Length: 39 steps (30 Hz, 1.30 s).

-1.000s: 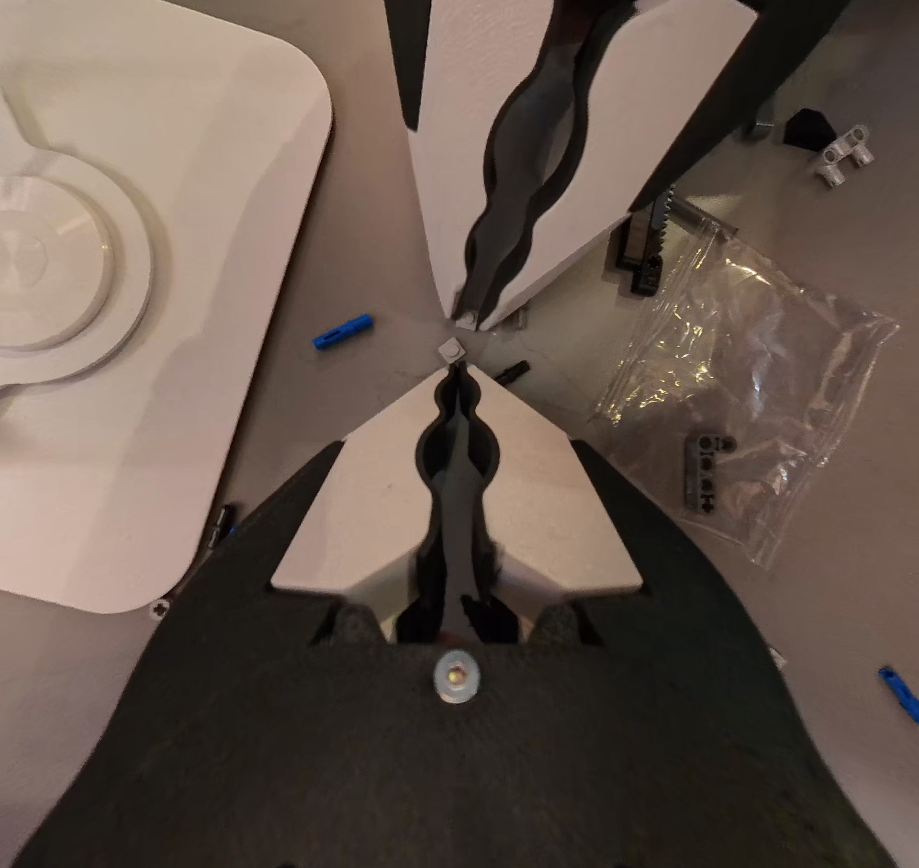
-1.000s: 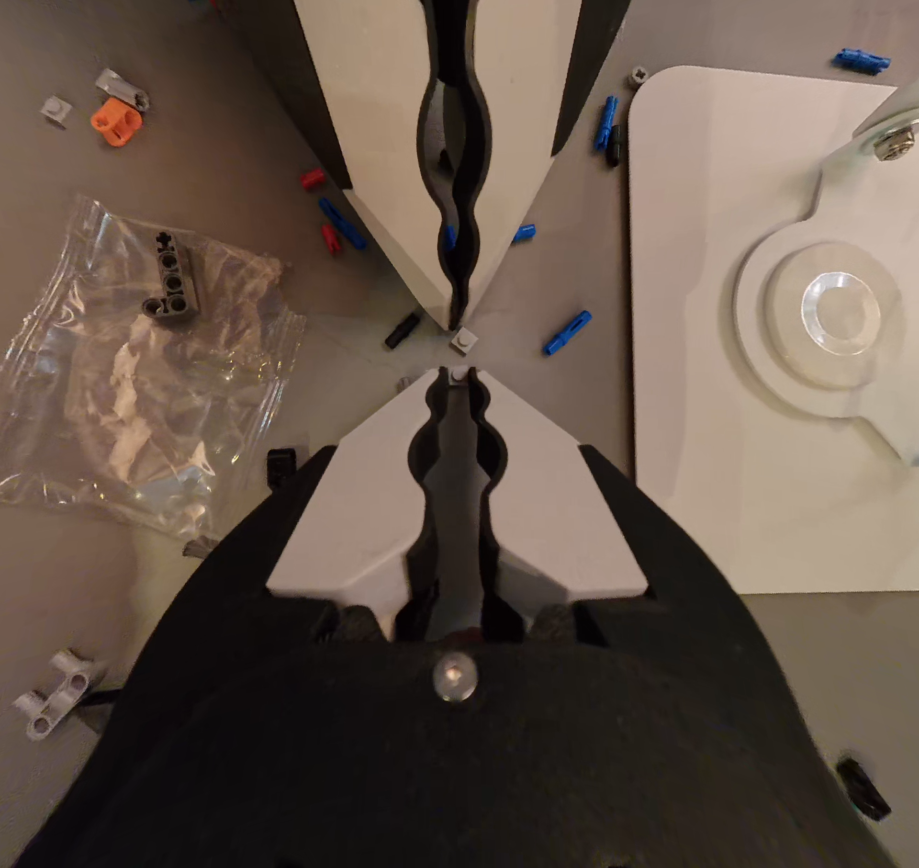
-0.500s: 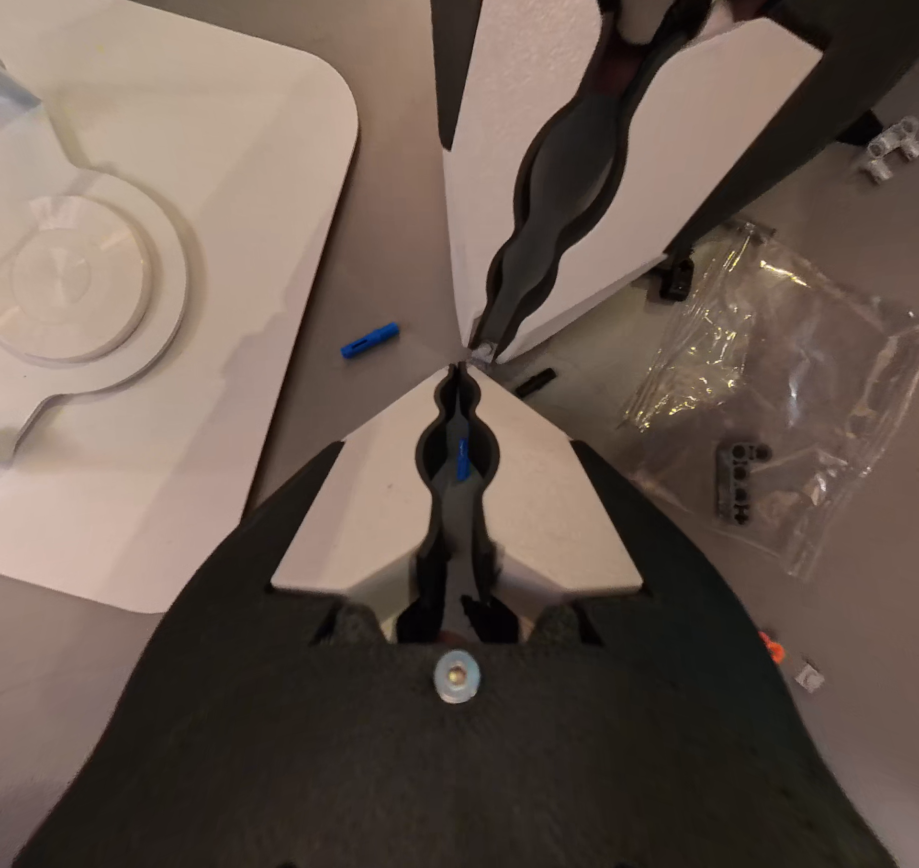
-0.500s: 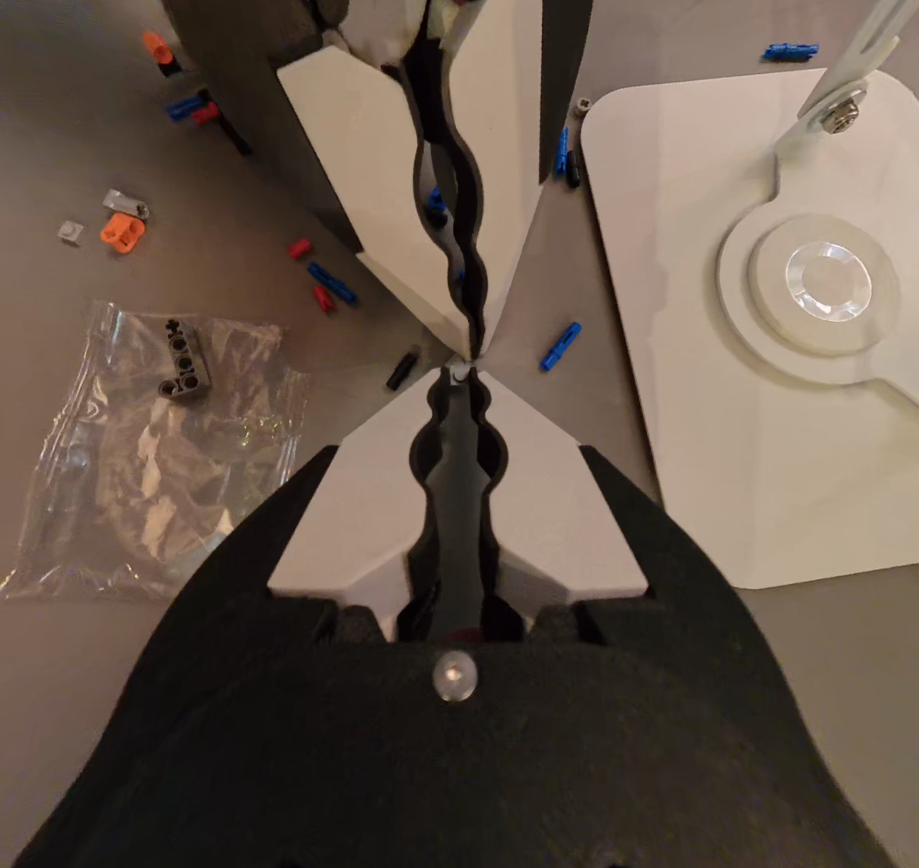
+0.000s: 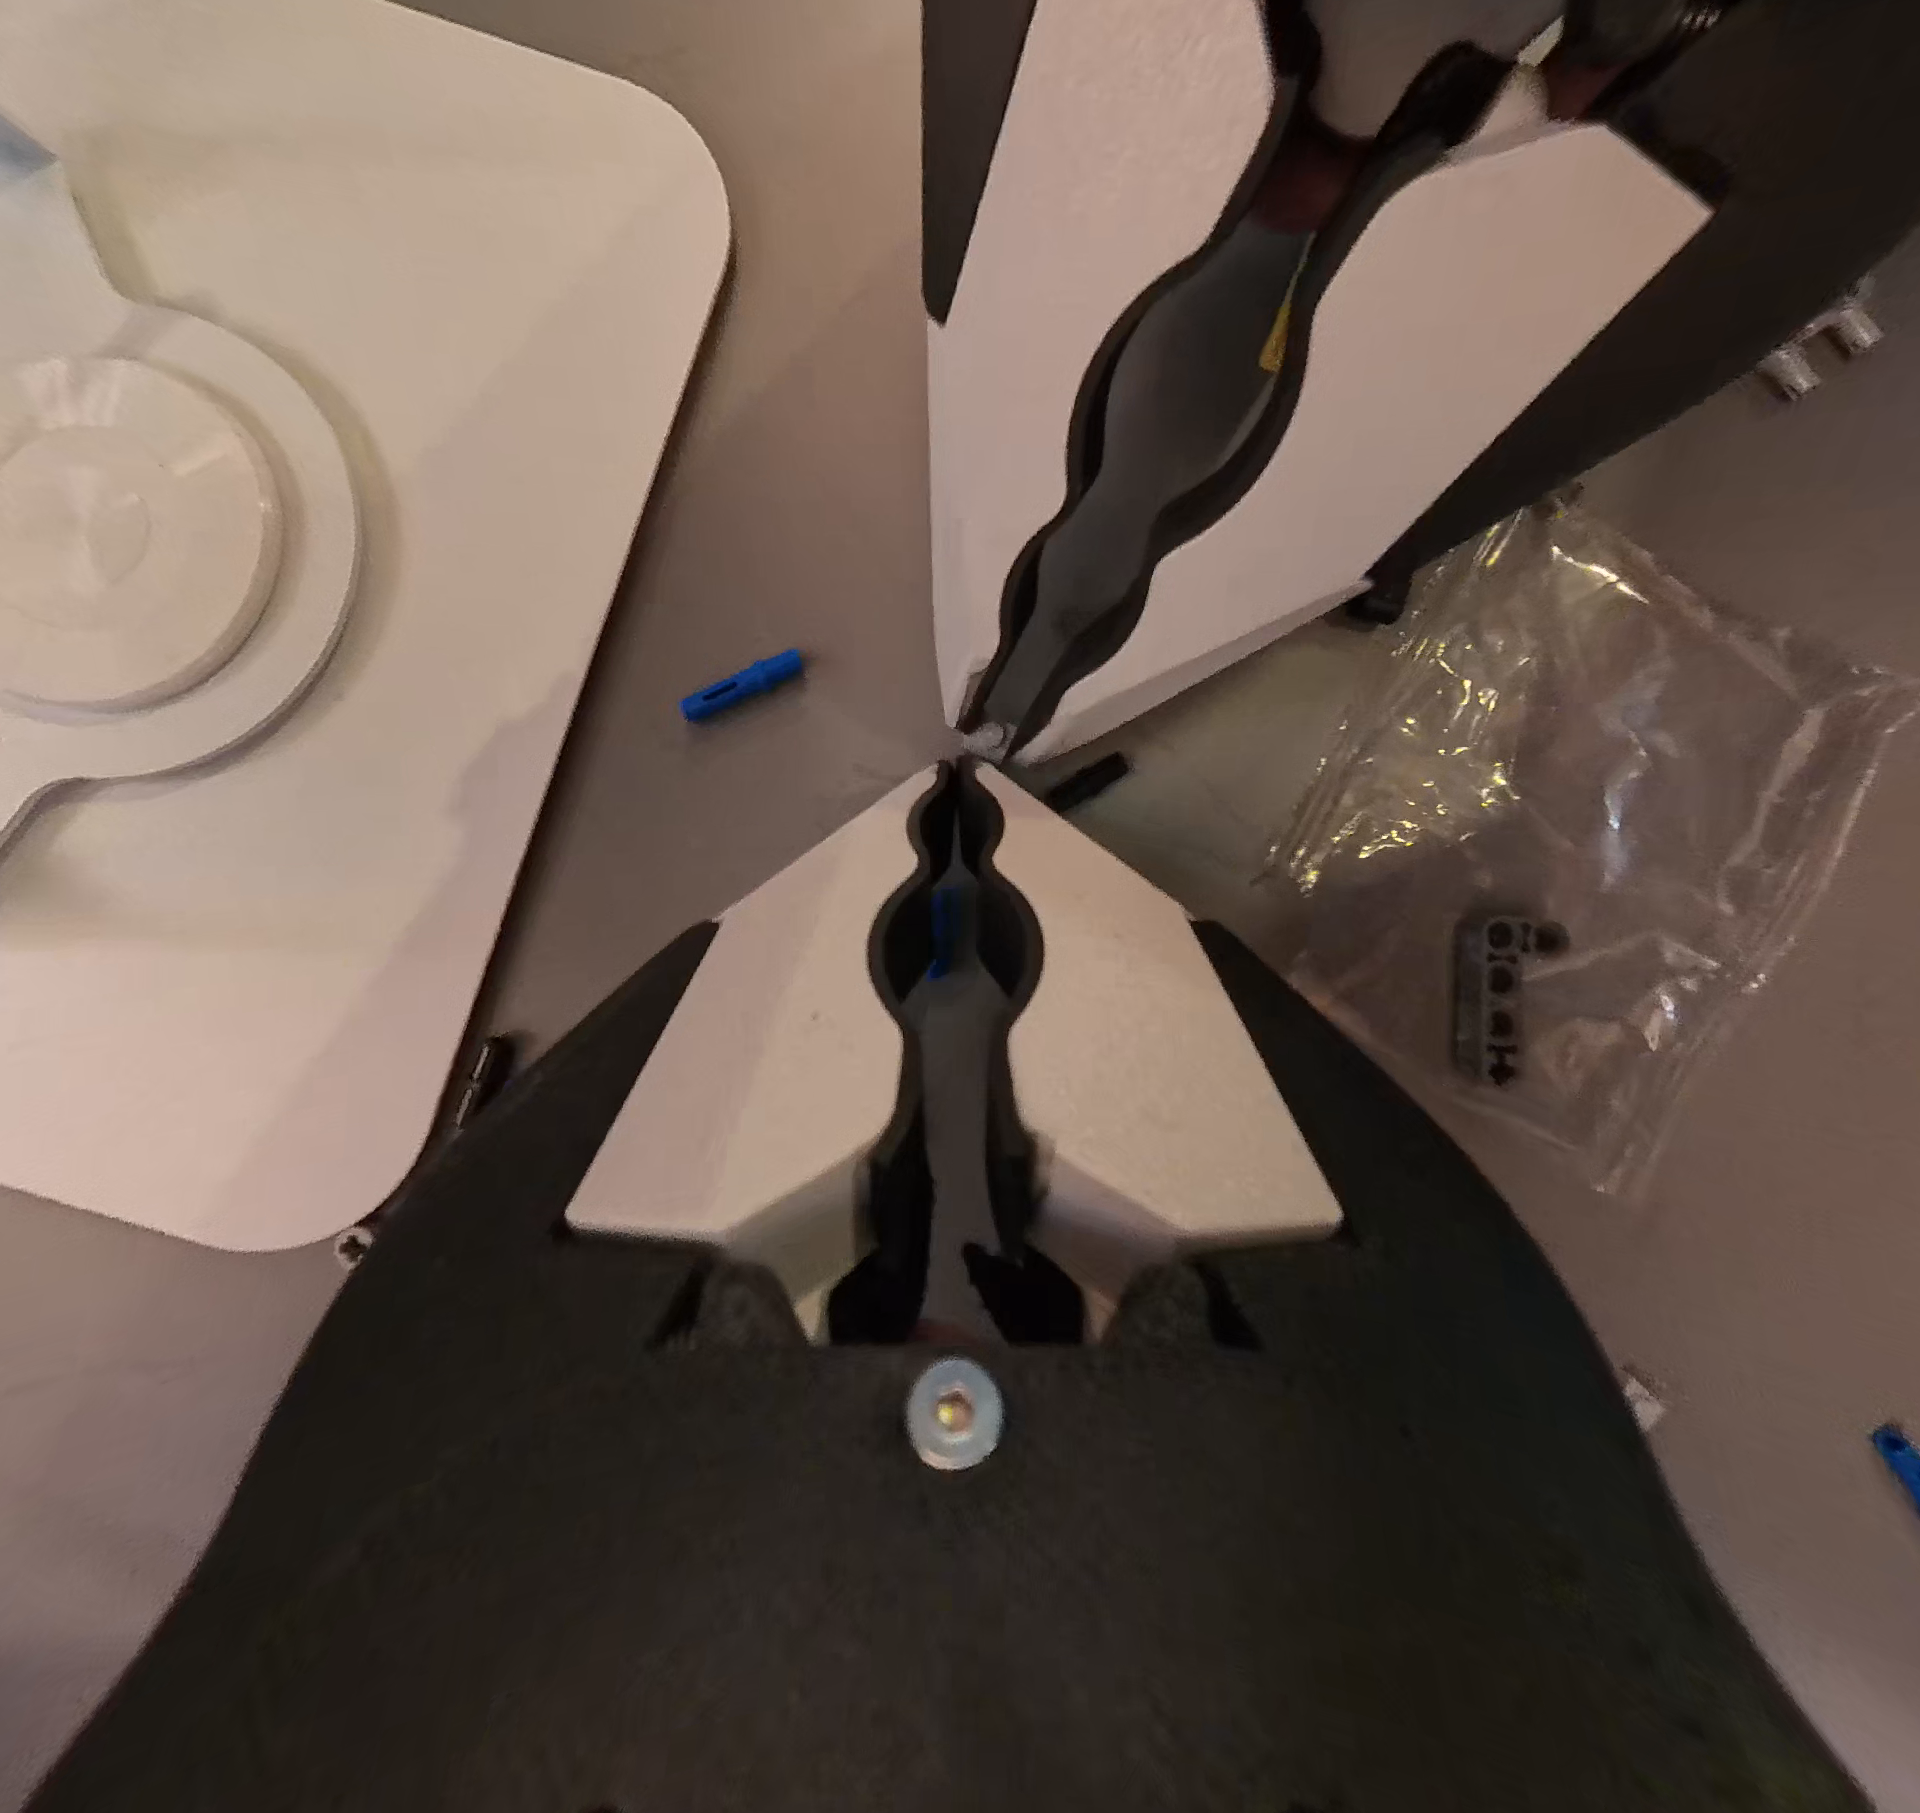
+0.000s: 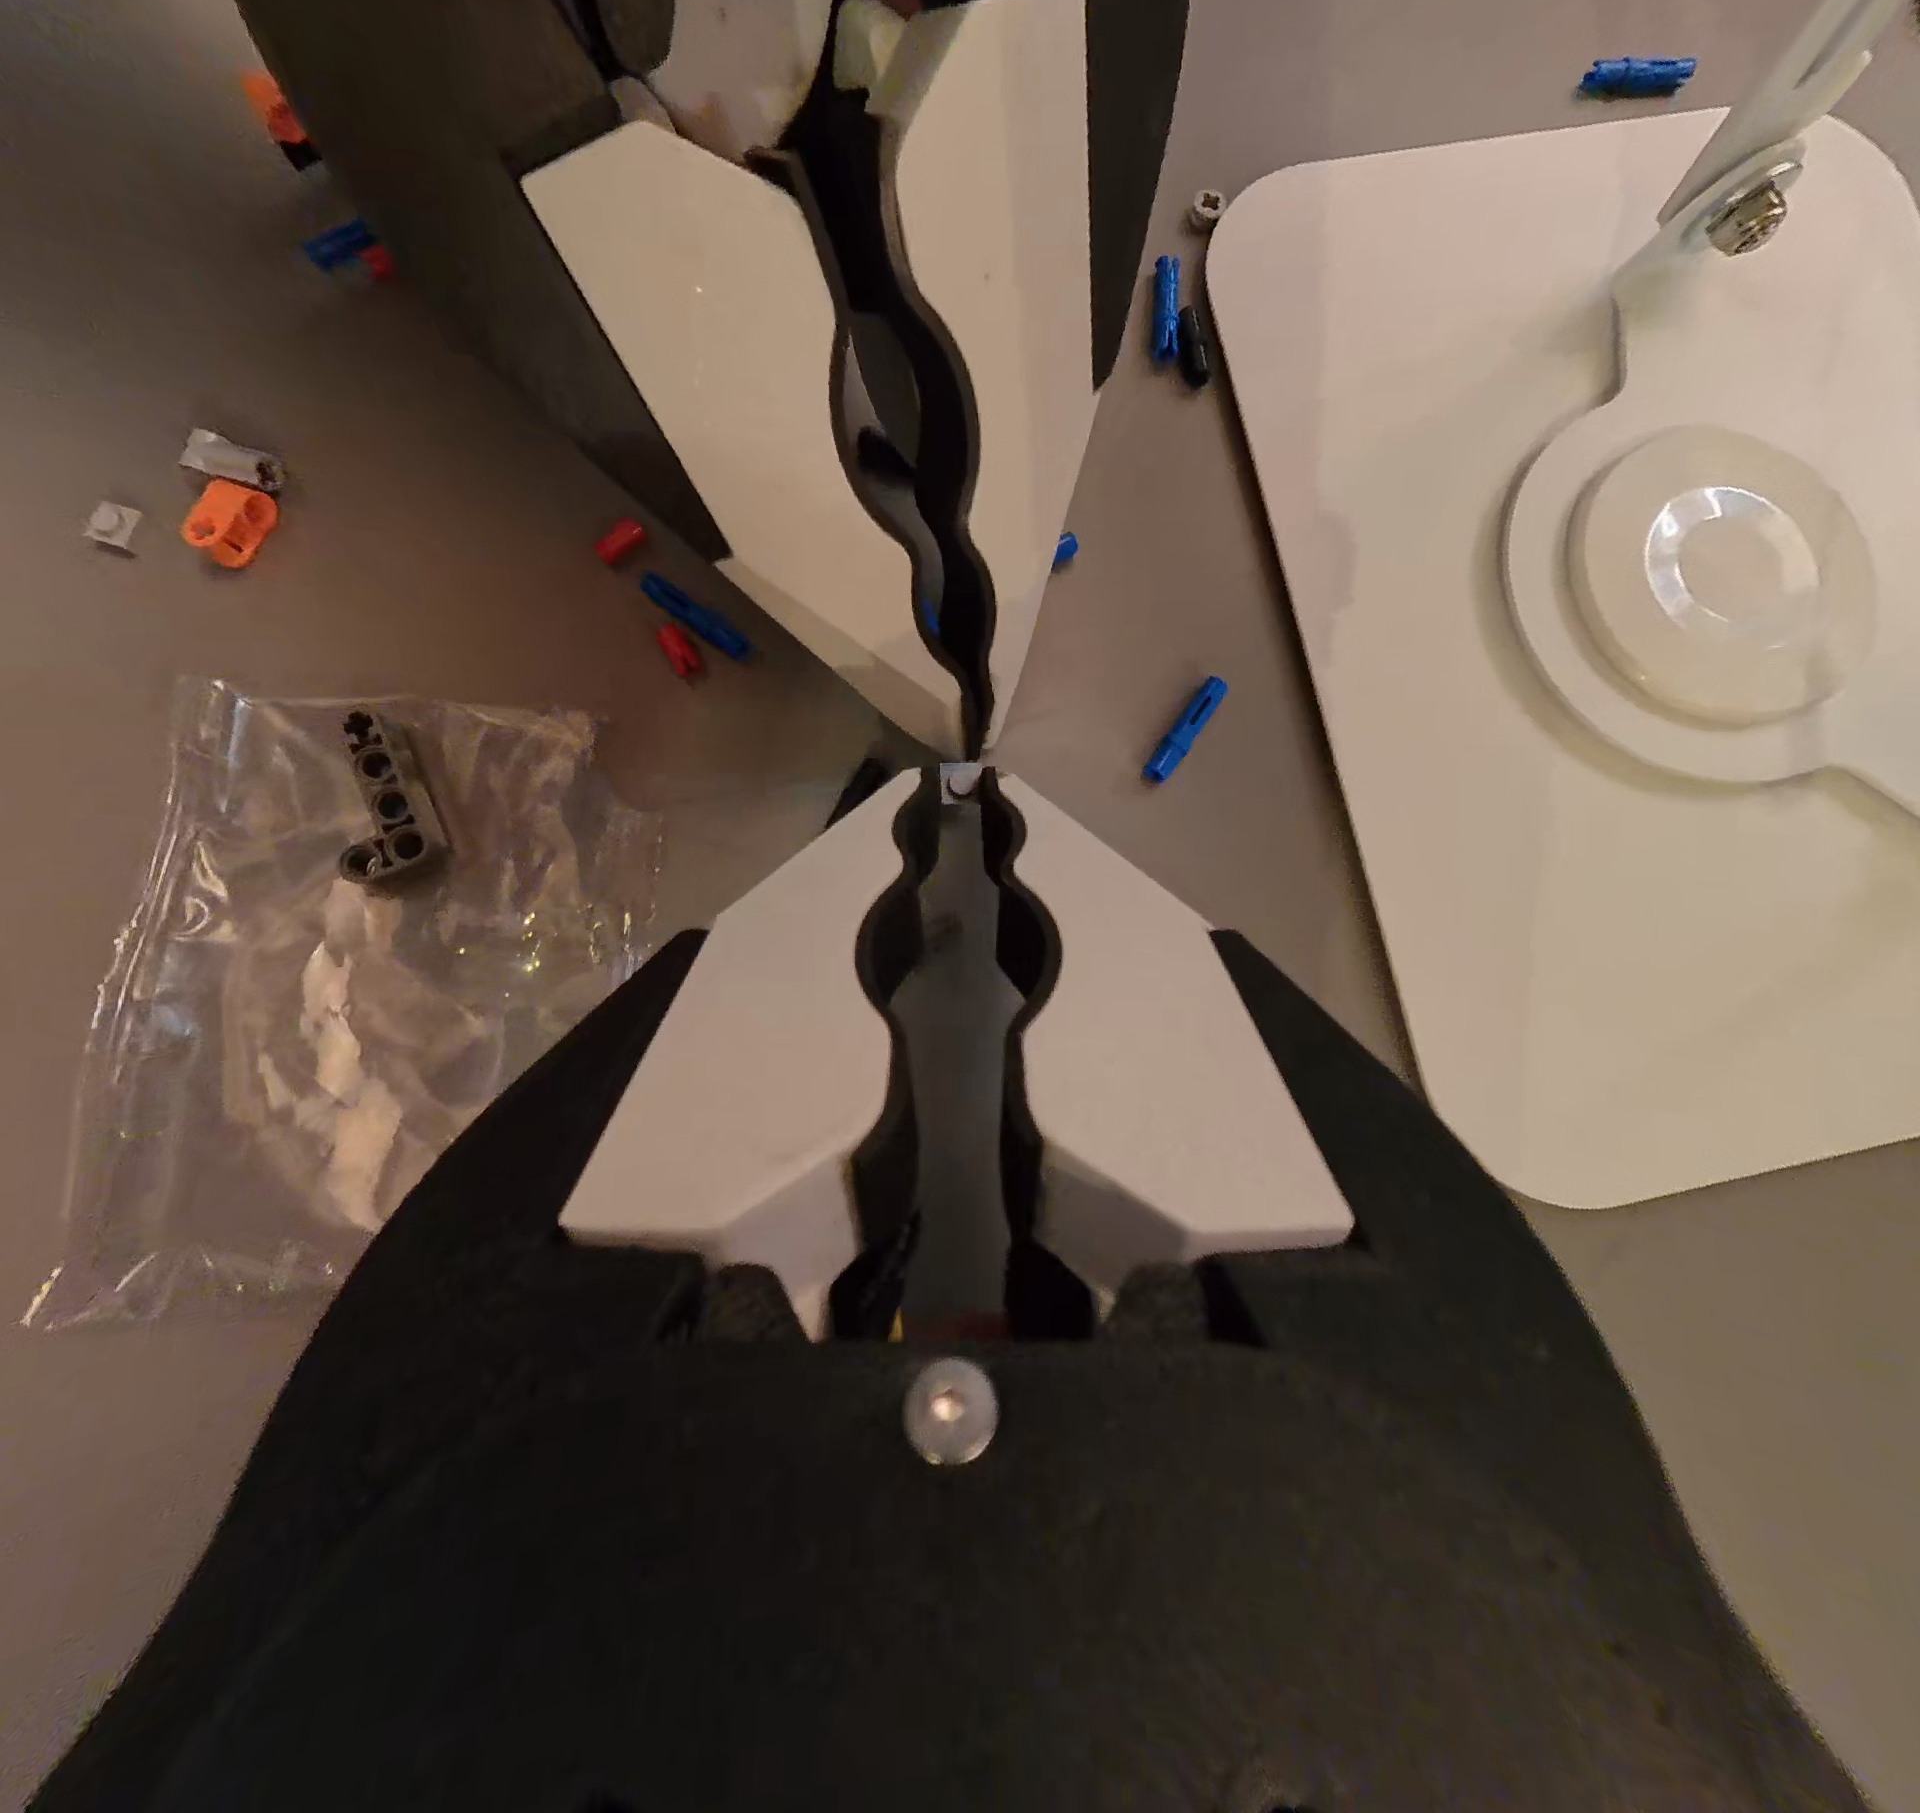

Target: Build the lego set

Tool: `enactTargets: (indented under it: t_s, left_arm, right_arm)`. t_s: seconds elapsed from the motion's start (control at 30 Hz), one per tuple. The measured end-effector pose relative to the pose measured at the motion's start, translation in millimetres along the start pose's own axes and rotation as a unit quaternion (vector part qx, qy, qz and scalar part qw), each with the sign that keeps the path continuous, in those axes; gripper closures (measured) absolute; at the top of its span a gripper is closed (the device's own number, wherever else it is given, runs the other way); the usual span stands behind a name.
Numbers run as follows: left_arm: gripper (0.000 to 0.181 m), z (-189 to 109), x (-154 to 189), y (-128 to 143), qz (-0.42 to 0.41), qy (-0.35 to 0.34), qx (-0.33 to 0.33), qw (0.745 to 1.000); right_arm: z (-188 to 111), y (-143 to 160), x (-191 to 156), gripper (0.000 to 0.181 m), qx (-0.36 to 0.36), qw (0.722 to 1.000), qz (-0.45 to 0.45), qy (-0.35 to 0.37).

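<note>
1. Lying all around the two tips are a blue pin (image 6: 1184, 729), a black pin (image 5: 1086, 779) and a clear plastic bag (image 6: 312, 984) with a grey beam (image 6: 393, 807) inside.
2. Right hand-held gripper (image 6: 961, 784) pinches a tiny grey lego plate (image 6: 958, 784) above the worktop (image 5: 810, 475); left hand-held gripper (image 5: 958, 774) is squeezed shut, its tip touching that plate.
3. Its tip is too small to tell if it holds anything.
4. Just right of the blue pin sits a white base plate (image 6: 1558, 932), cut off at the picture edge.
</note>
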<state>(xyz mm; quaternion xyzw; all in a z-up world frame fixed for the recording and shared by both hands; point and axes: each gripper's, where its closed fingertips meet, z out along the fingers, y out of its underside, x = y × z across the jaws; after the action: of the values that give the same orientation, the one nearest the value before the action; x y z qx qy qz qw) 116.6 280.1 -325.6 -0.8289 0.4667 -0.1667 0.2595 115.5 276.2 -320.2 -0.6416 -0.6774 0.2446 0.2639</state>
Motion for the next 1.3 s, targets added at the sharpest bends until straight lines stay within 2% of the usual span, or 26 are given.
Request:
enactTargets:
  t_s: [0.57, 0.87, 1.3]
  left_arm:
    - [0.181, -0.4, -0.5, -1.5, -0.010, 0.005, 0.003, 1.000]
    - [0.181, -3.8, 2.8, -5.9, -0.030, 0.030, 0.024, 0.999]
    - [0.181, -1.8, 2.4, -3.3, -0.022, 0.023, 0.016, 0.999]
  right_arm:
    - [-0.1, 1.6, -1.1, 0.176, -0.015, 0.997, -0.077, -0.016]
    - [0.6, 1.9, -1.0, 0.176, -0.042, 0.994, -0.095, -0.013]
    - [1.8, 1.8, -1.2, 0.177, -0.096, 0.988, -0.120, -0.005]
